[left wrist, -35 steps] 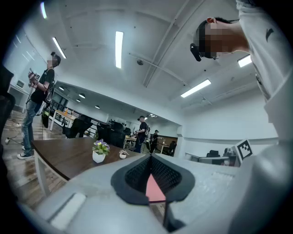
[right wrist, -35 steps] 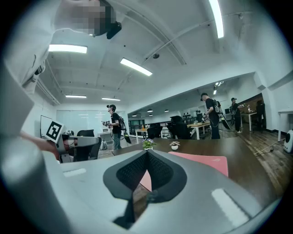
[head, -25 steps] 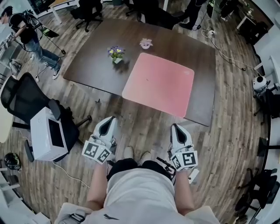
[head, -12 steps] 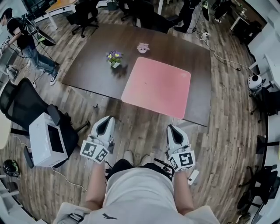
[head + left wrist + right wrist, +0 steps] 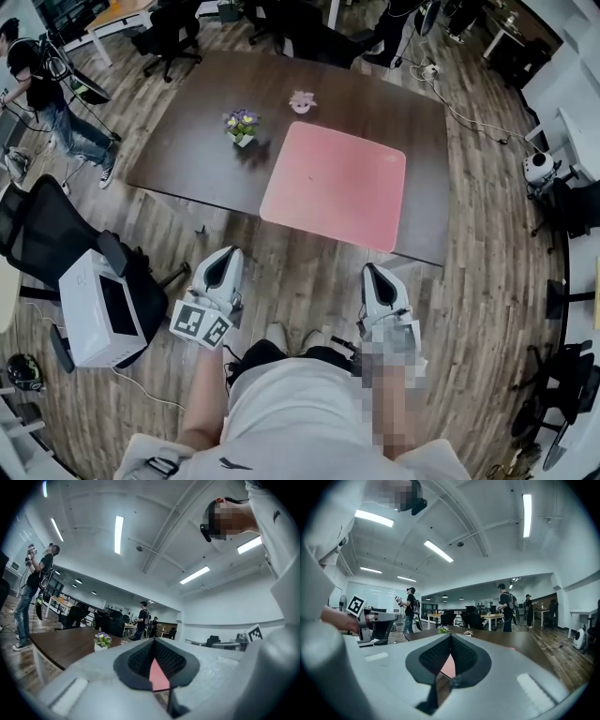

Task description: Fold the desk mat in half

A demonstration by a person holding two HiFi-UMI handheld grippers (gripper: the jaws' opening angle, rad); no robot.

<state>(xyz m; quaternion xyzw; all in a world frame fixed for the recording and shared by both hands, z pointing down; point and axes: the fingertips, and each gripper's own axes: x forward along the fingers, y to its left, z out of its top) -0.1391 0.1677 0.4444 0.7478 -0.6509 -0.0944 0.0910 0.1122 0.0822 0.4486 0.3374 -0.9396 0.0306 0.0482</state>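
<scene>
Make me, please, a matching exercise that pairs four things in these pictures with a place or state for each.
Things:
1. mat
2. flower pot
3. white box
4. left gripper

Places or states:
A. standing on the floor
B. shut and empty, held above the floor
C. lying flat and unfolded on the table
D. standing on the table, left of the mat

Pairs: 1-C, 2-D, 3-A, 4-B
</scene>
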